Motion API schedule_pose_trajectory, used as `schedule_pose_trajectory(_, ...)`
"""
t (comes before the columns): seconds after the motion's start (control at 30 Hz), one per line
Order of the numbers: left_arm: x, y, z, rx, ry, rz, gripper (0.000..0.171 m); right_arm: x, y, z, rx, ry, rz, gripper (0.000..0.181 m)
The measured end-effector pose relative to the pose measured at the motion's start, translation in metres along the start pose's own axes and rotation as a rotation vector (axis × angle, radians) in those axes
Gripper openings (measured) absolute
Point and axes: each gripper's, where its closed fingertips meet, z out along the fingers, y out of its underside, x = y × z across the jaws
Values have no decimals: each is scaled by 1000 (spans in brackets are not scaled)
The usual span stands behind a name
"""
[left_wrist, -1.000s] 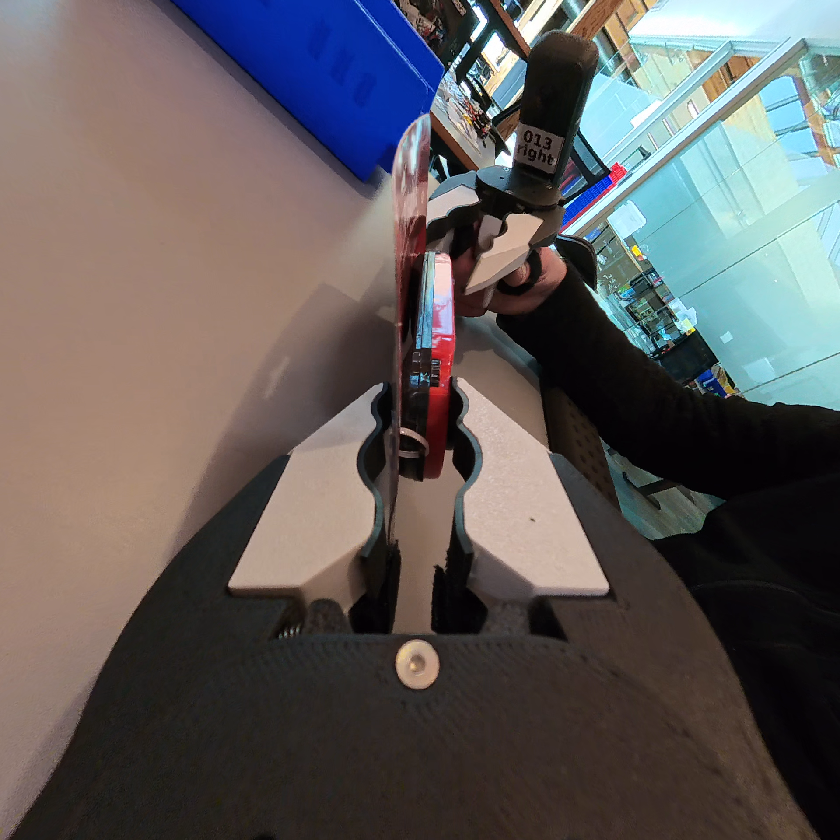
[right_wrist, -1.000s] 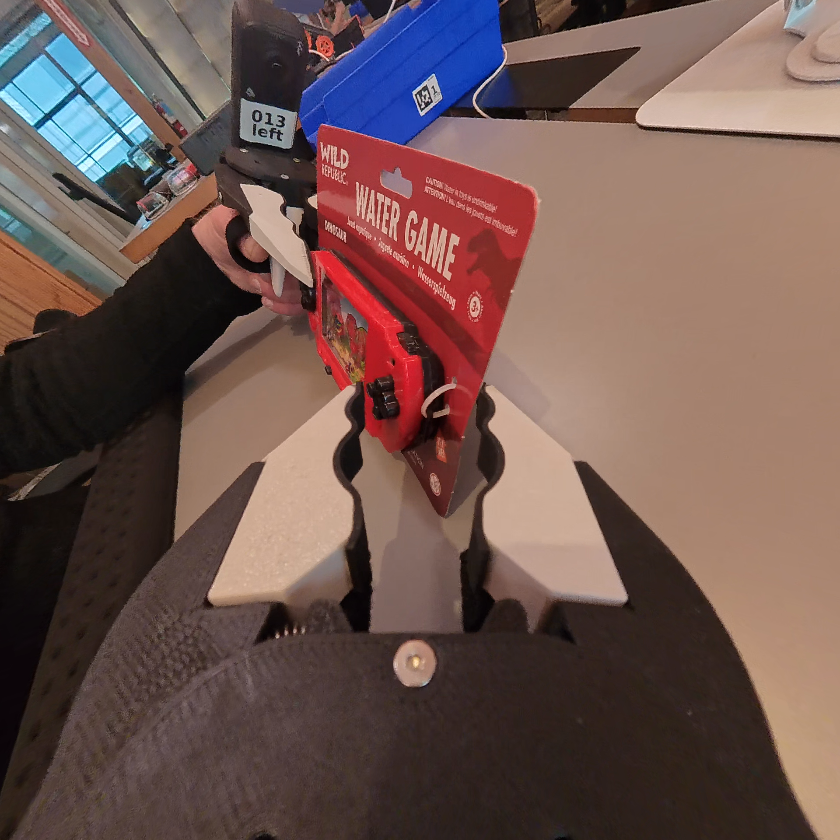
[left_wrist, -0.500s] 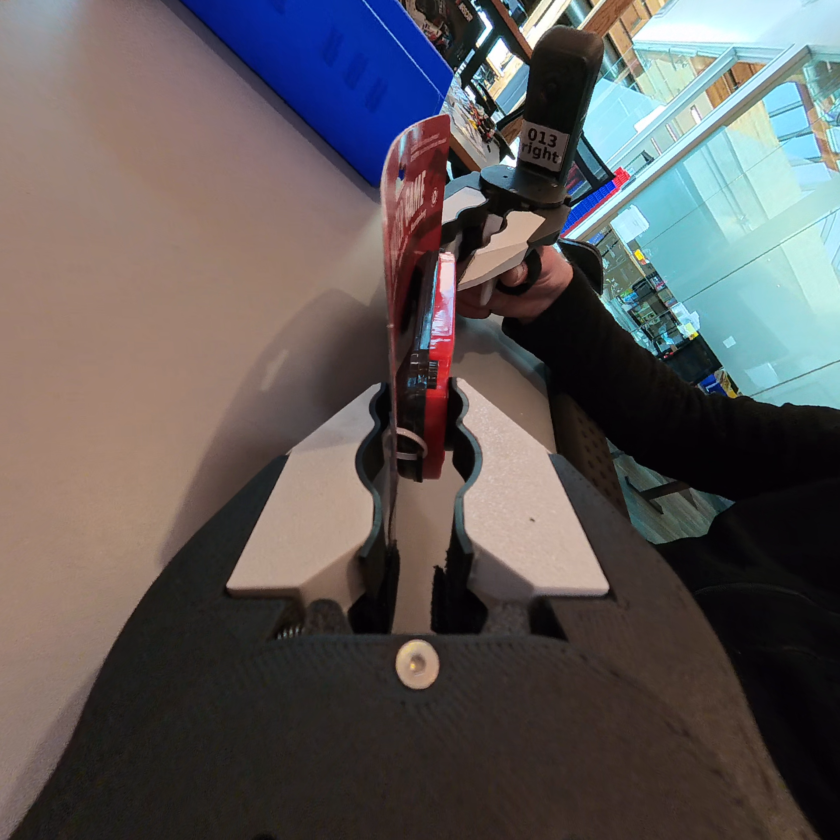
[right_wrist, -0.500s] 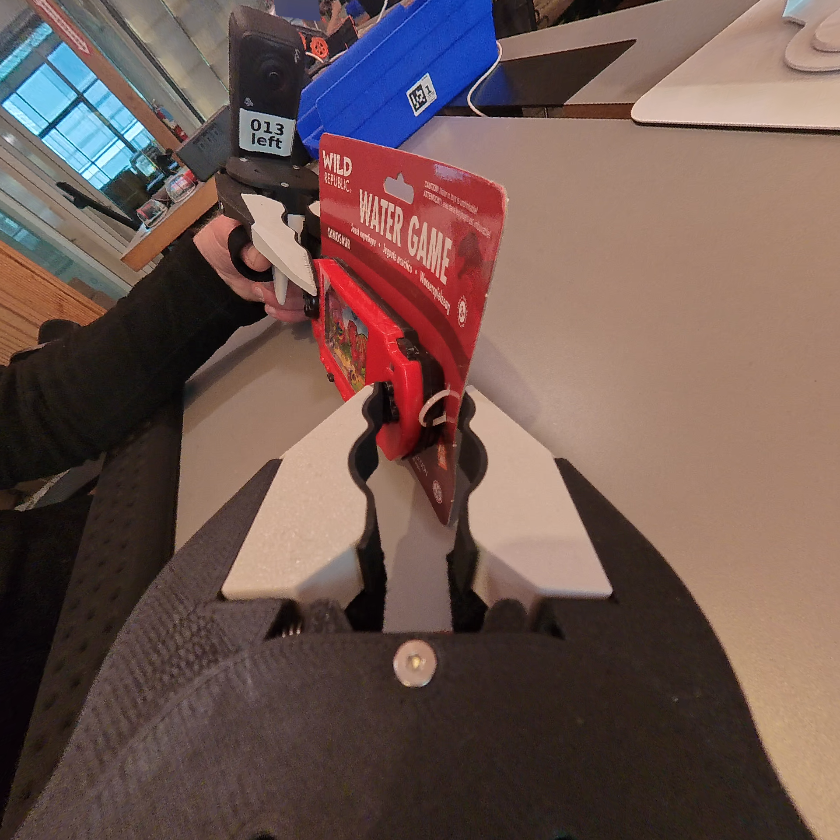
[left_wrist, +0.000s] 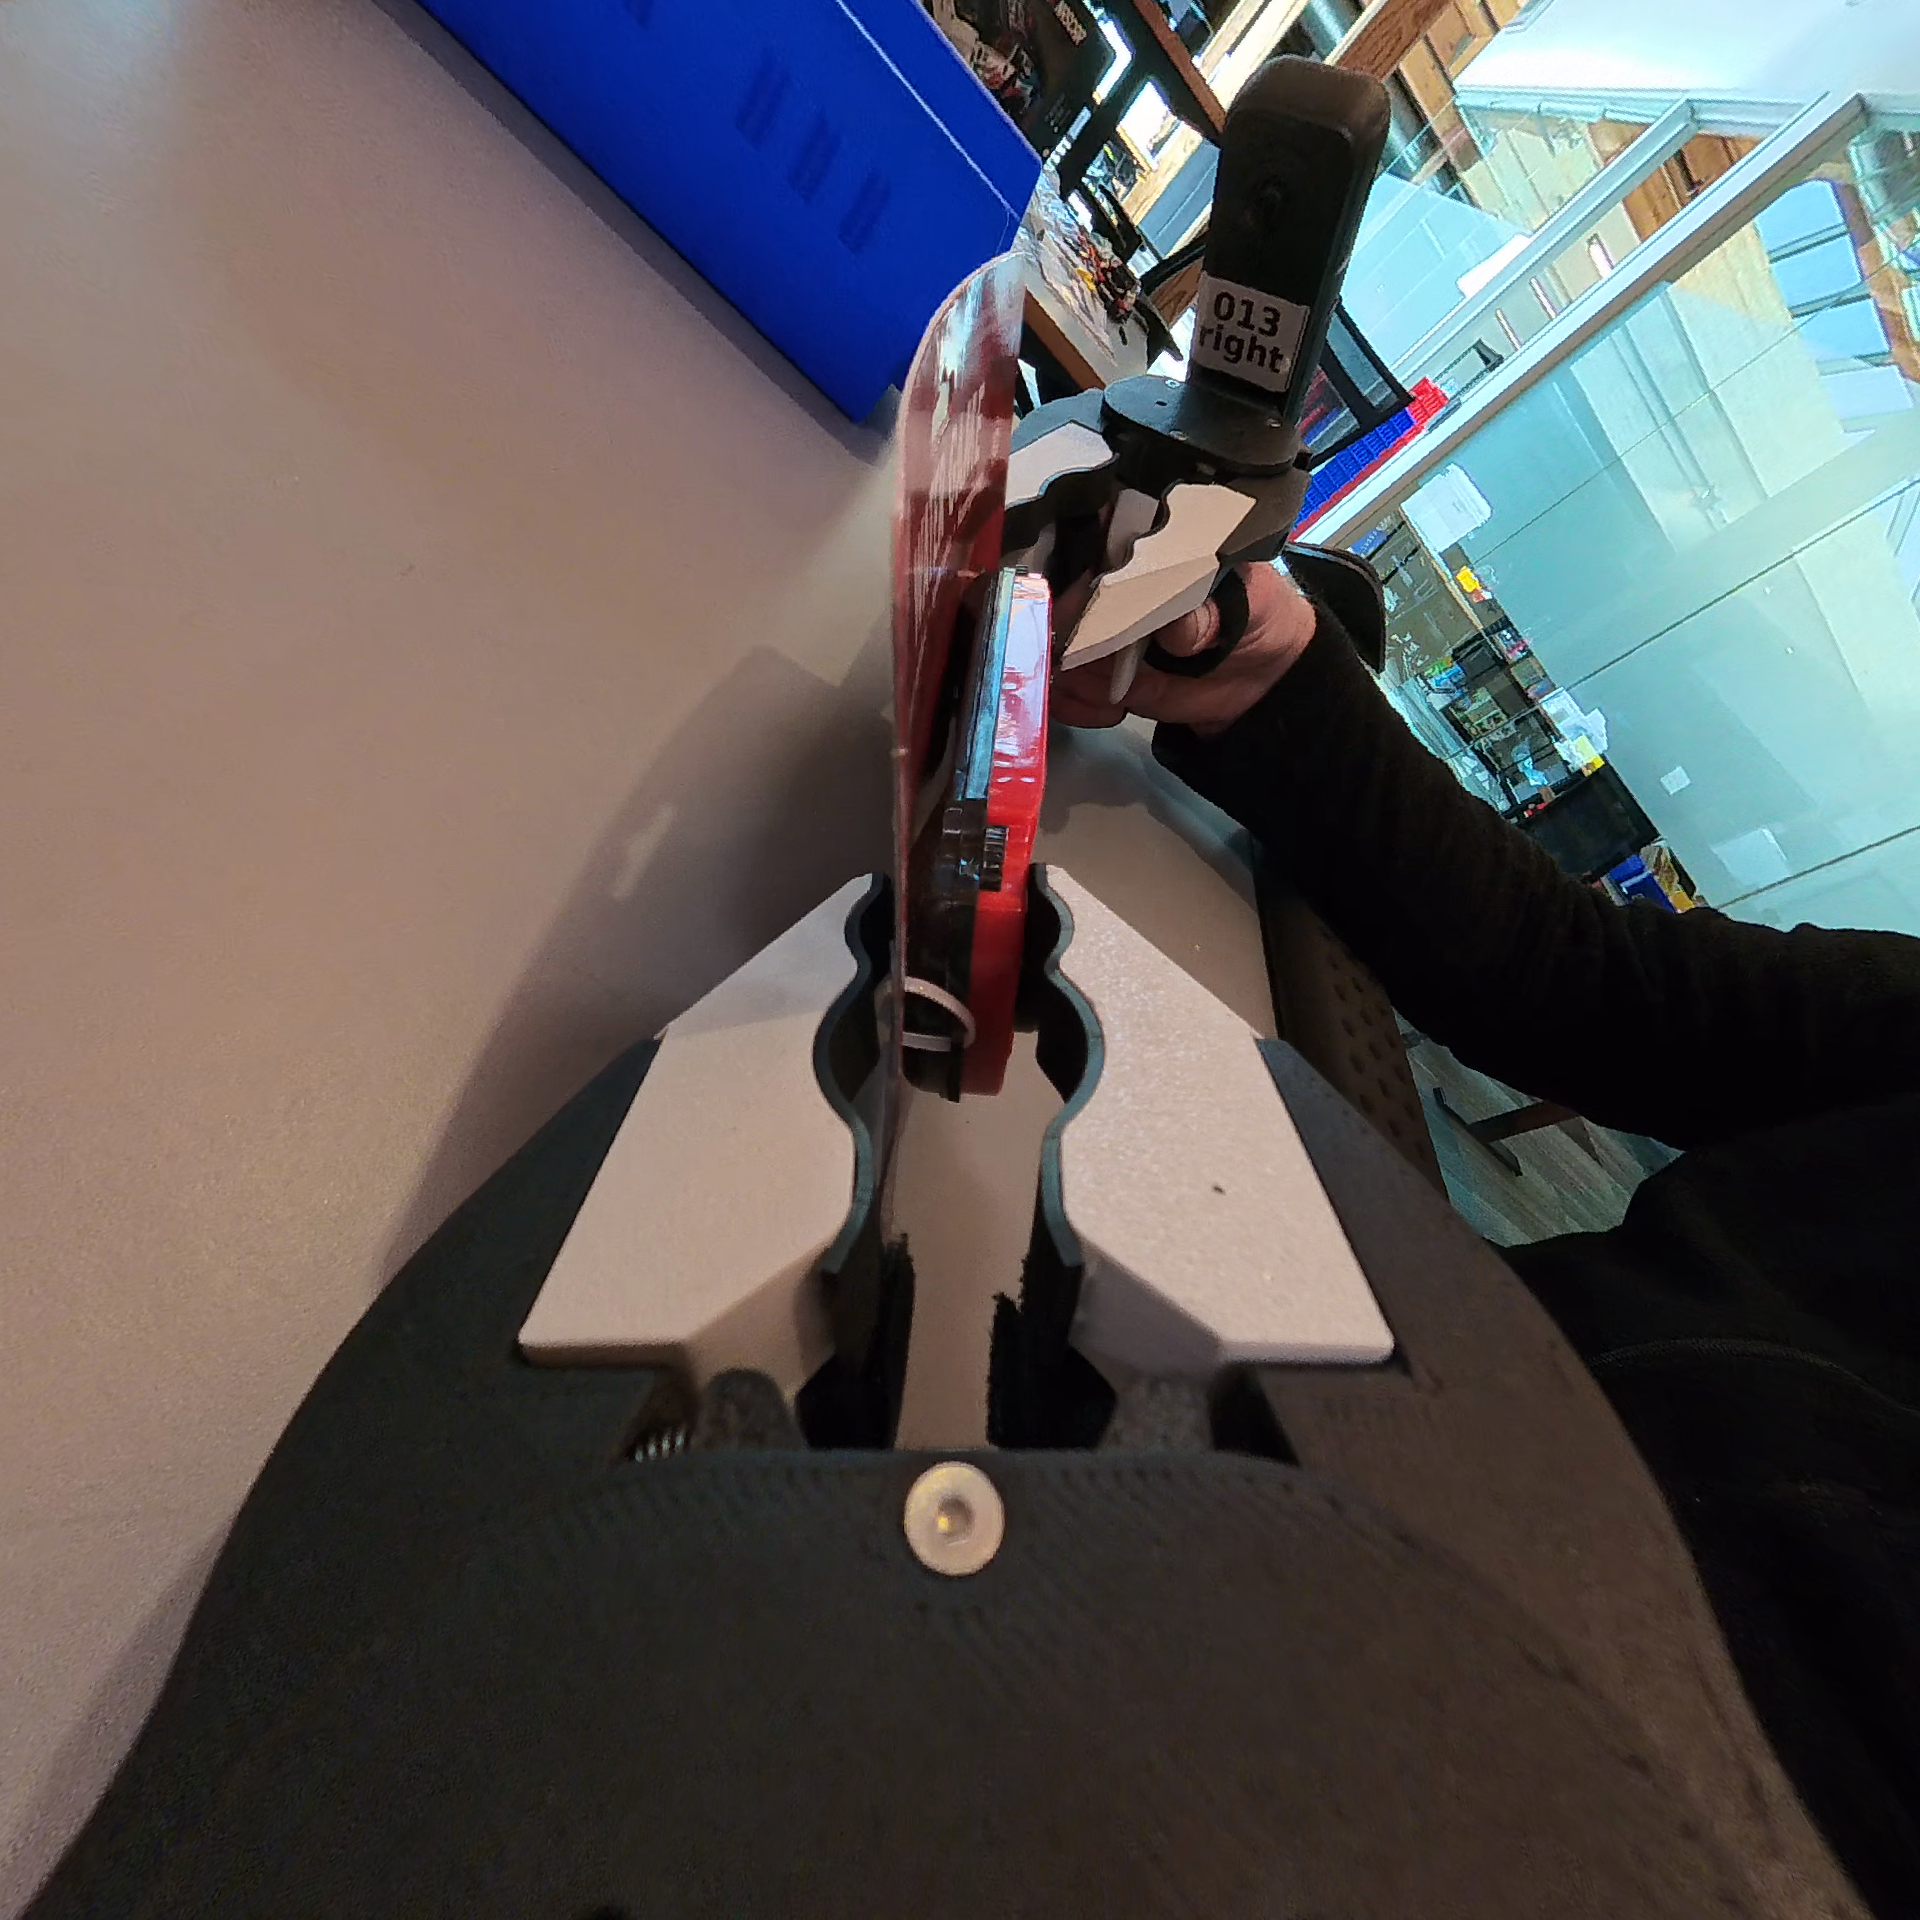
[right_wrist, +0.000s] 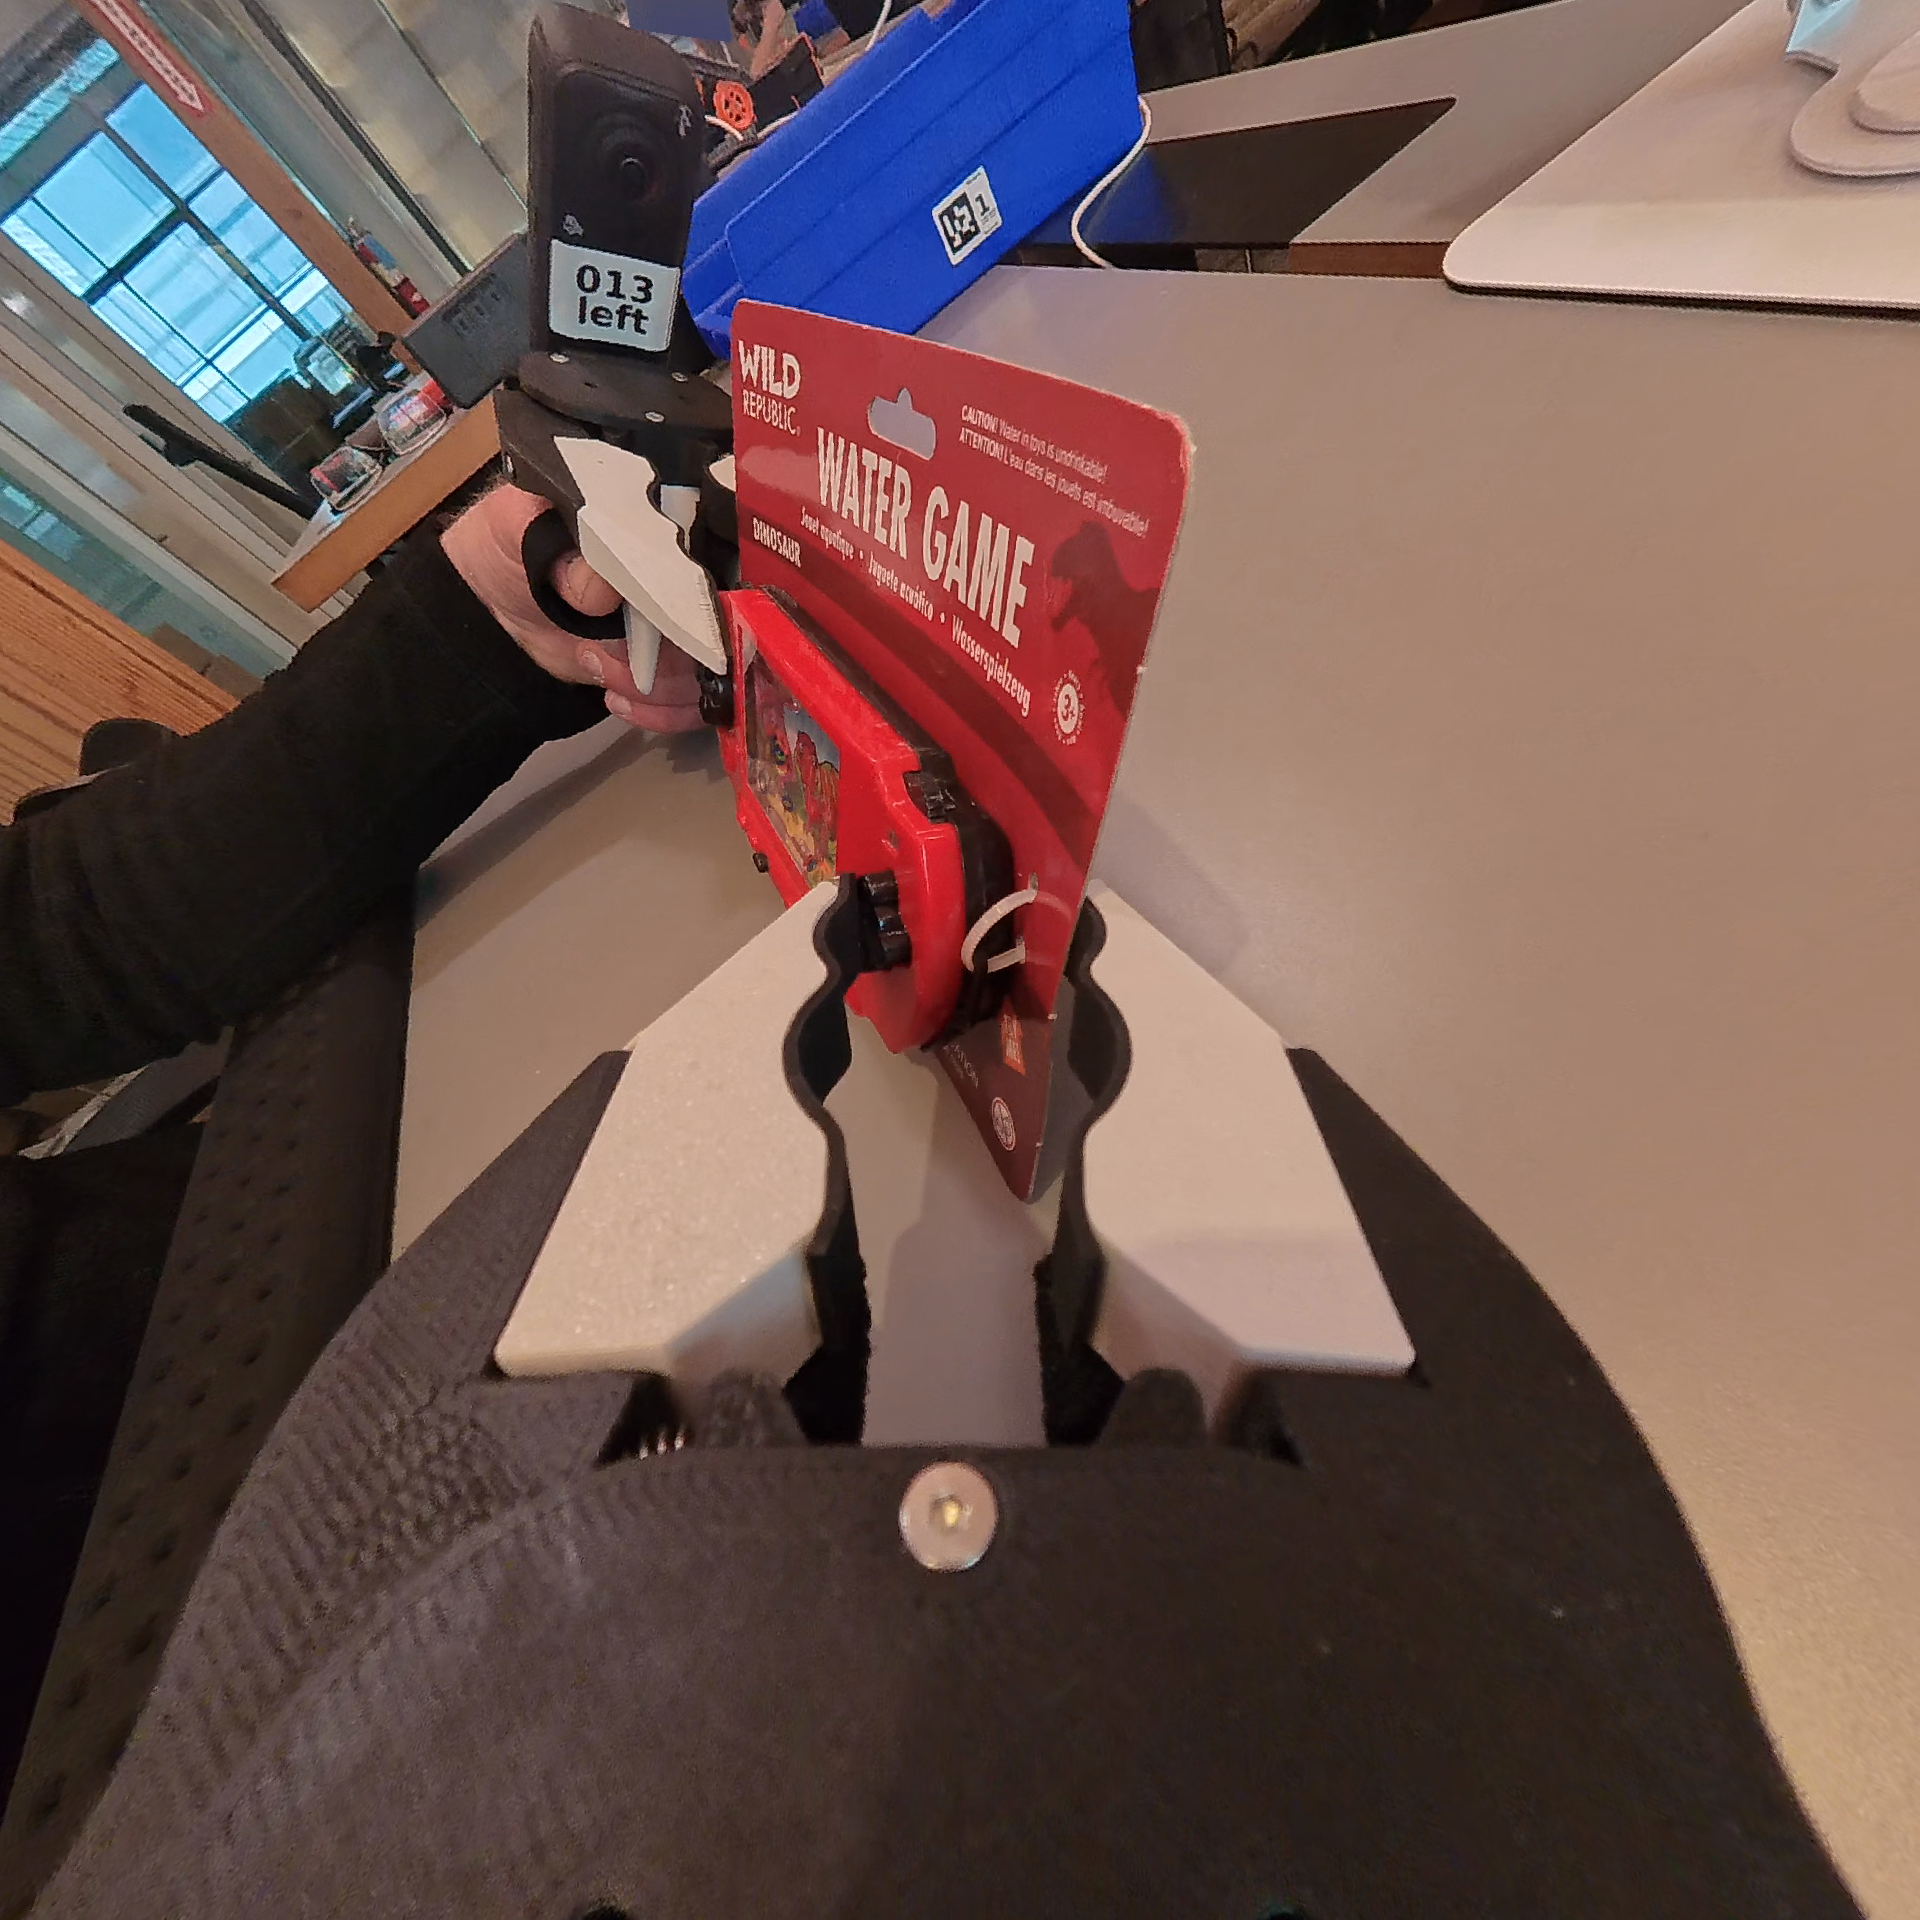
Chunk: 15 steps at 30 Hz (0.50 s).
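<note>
Clamped at opposite ends by left gripper (left_wrist: 961, 971) and right gripper (right_wrist: 961, 935): red handheld toy (right_wrist: 852, 821), zip-tied to white-lettered red backing card (right_wrist: 966, 540), held on edge above grey table (right_wrist: 1507, 727). Printed white sticker on each gripper. Behind: blue bin (right_wrist: 894, 177).

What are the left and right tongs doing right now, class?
Left tongs: shut on one end of the red carded toy.
Right tongs: shut on its other end.
</note>
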Motion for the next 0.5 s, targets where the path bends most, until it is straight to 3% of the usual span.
schedule_pose_trajectory(0.5, 18, -19, -2, 0, -60, 67, 22, -3, -2, -5, 34, -51, 40, 35)
